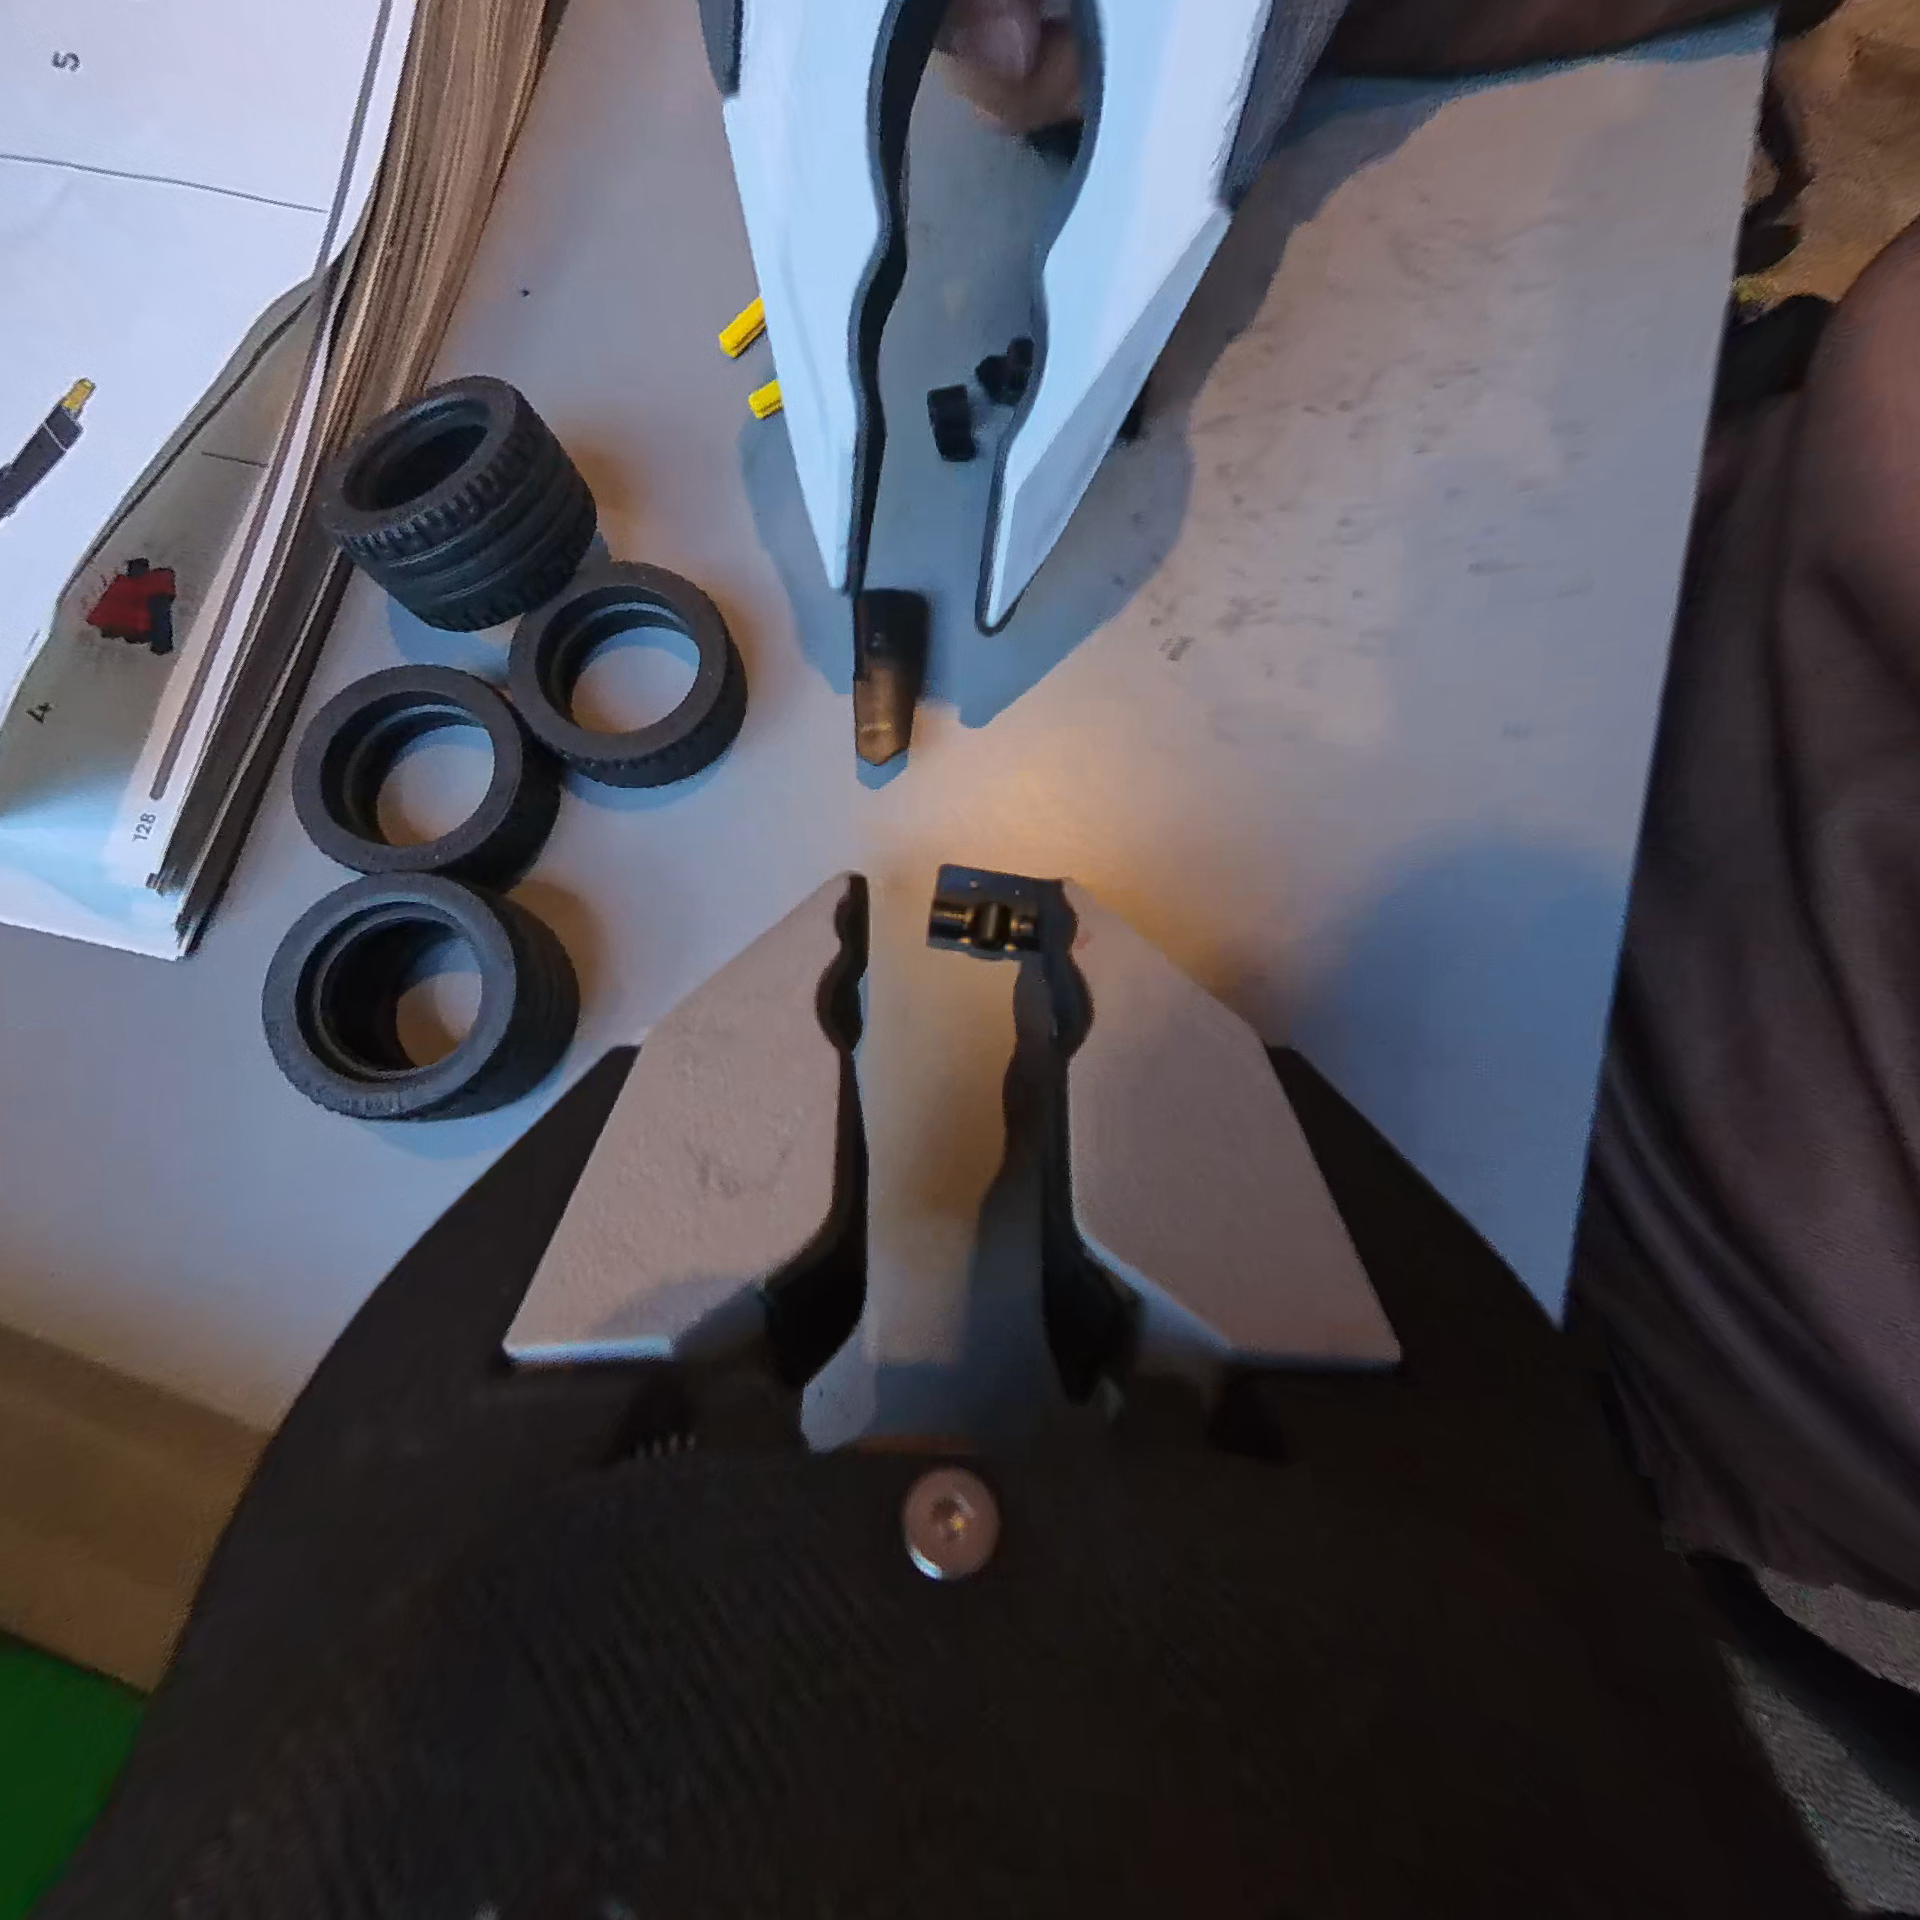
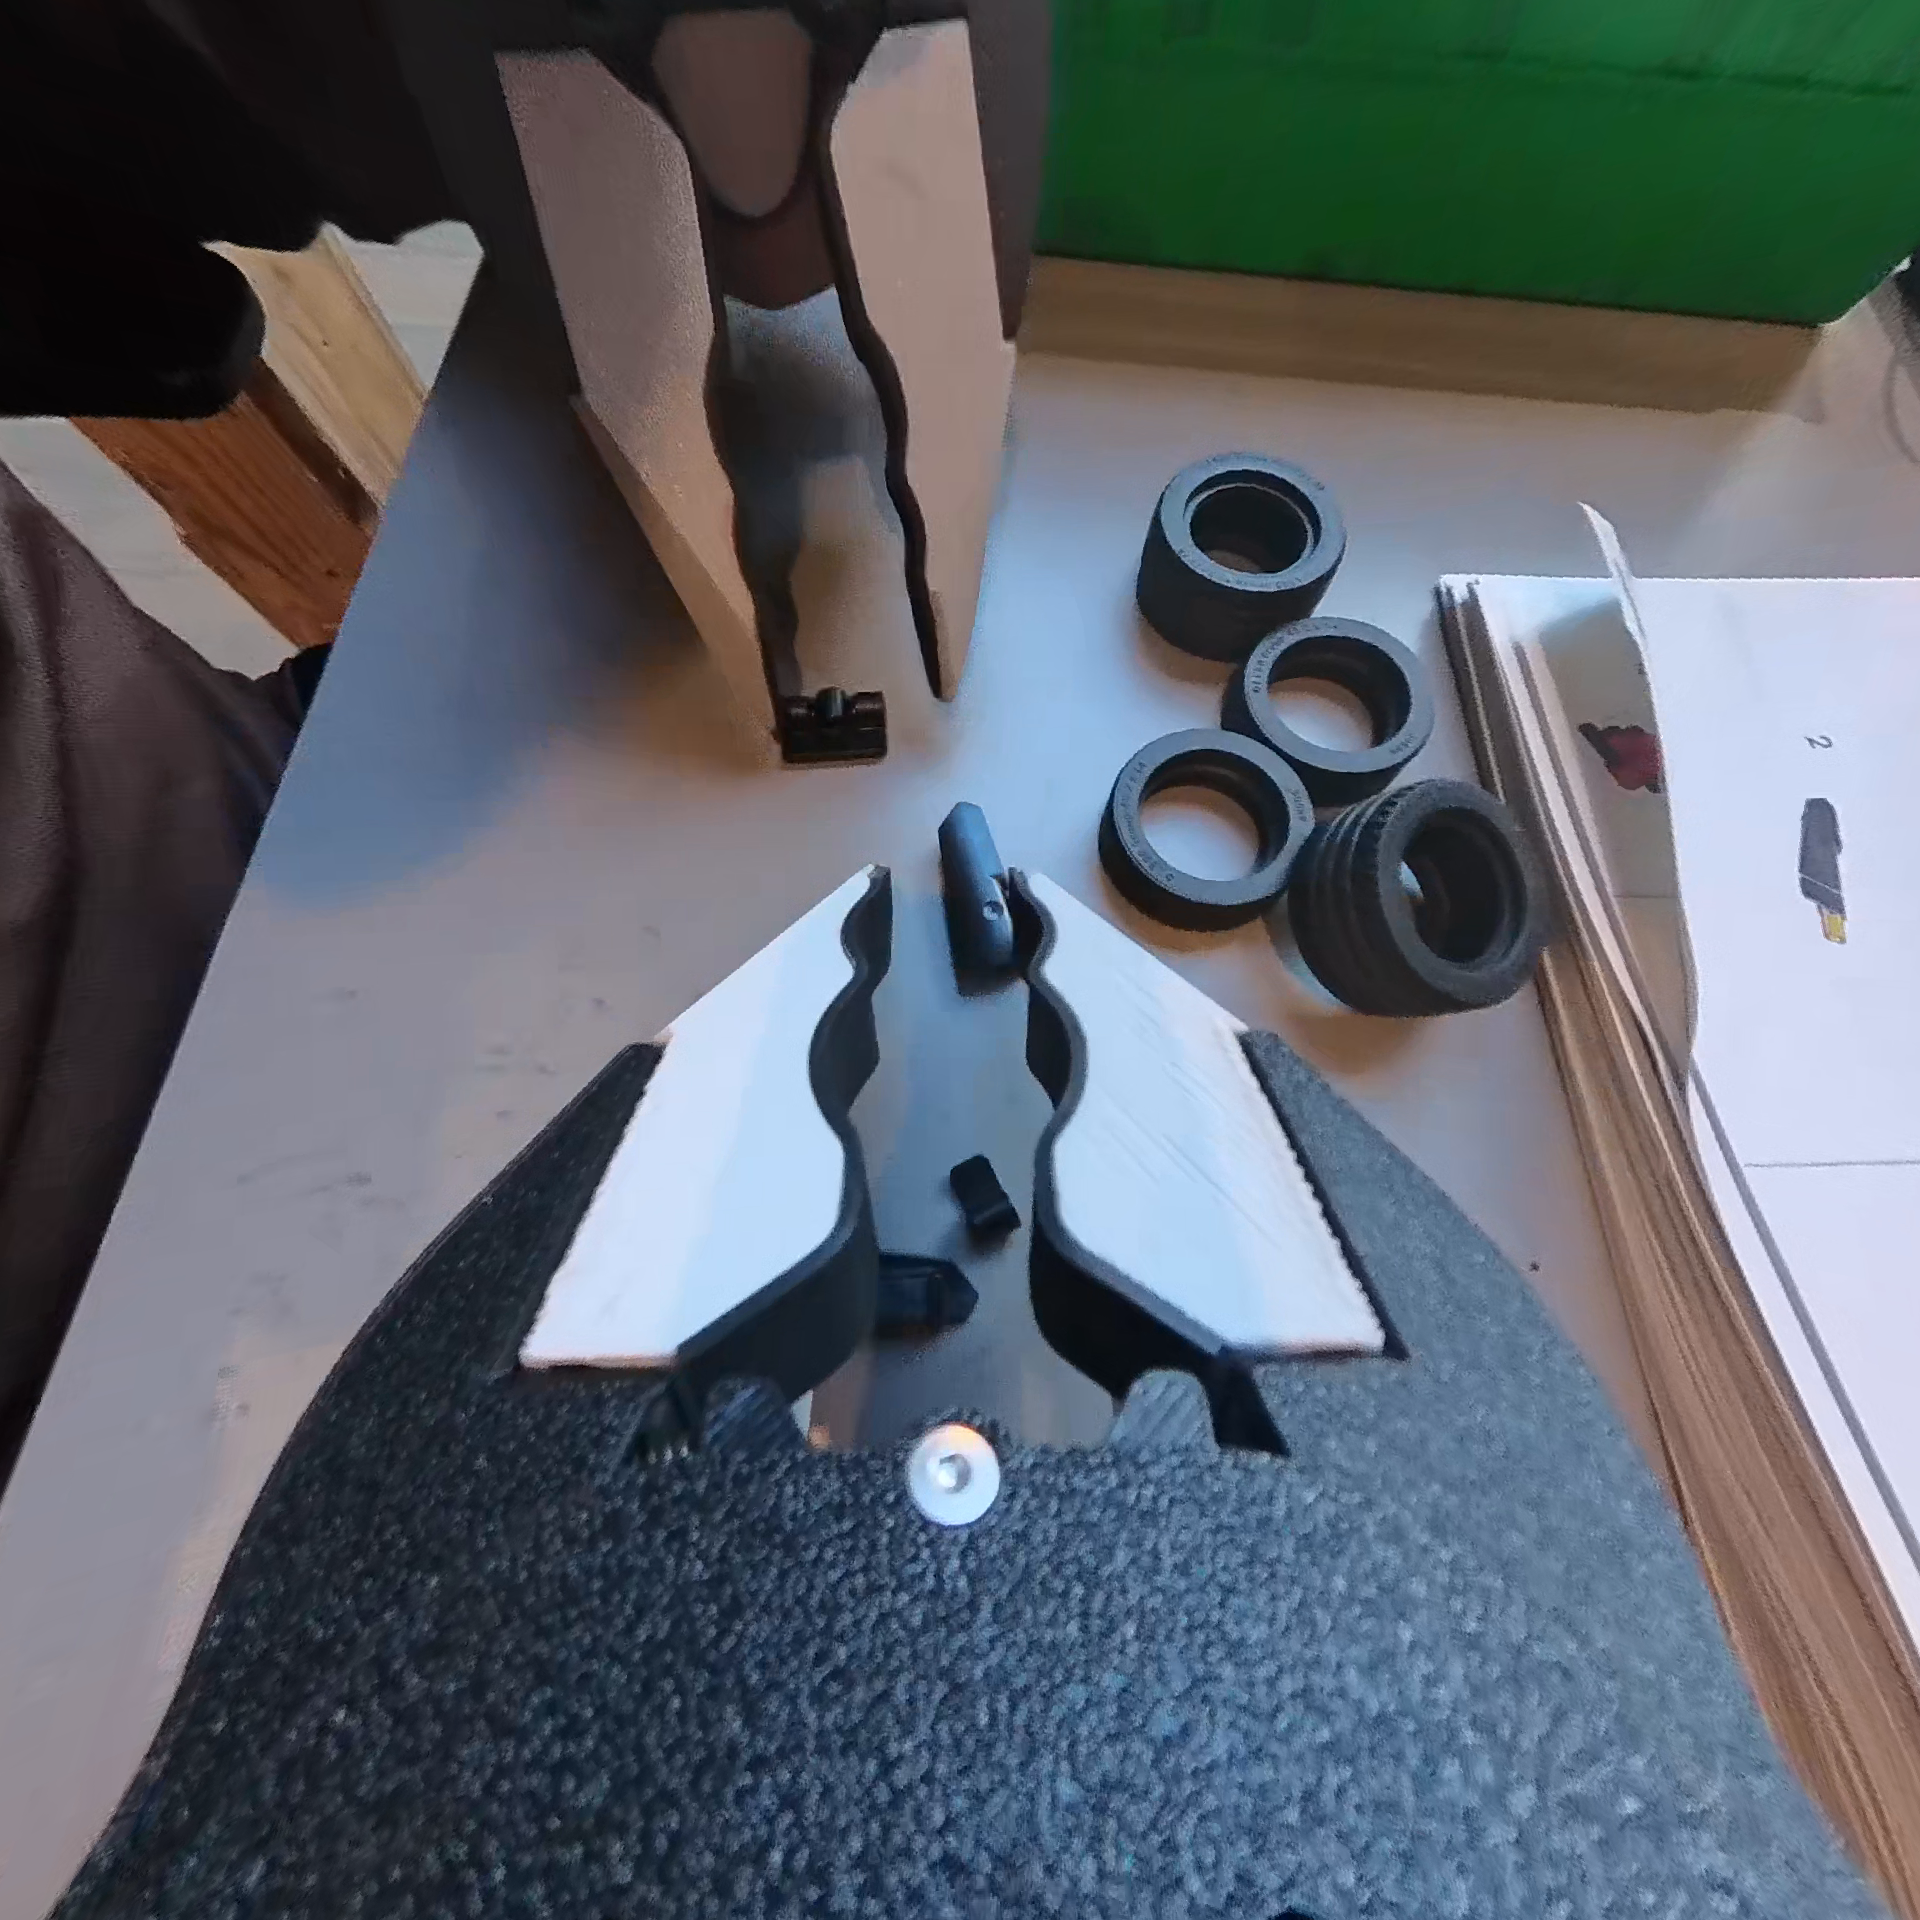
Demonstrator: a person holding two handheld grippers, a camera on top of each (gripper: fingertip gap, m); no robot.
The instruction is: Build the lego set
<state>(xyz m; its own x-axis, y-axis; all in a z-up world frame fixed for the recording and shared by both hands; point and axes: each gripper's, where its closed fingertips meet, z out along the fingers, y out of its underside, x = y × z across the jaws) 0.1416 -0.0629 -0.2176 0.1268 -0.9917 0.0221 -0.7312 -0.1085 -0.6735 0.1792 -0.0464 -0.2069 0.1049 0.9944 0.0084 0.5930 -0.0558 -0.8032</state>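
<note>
Both grippers face each other, tips near, over a grey table.

Left gripper: jaws parted, a clear gap between the tips. A small black connector brick sits against the inner side of one finger only; the other finger does not touch it. Cannot tell whether the brick rests on the table or clings to that finger. The right wrist view shows the same brick at the tip of the far gripper's finger.

Right gripper: jaws also parted. A black elongated piece with a tapered end lies between the tips, touching one finger, free of the other. In the left wrist view it pokes out past the white finger's tip.

Loose parts: two small black pins on the table between the right gripper's fingers. Two yellow pins show beside that gripper in the left wrist view.

Four black rubber tyres are clustered together, three lying flat, one tipped on its side. They lie just beside an open instruction booklet on a stack of pages.

A dark sleeve borders the table edge.
</note>
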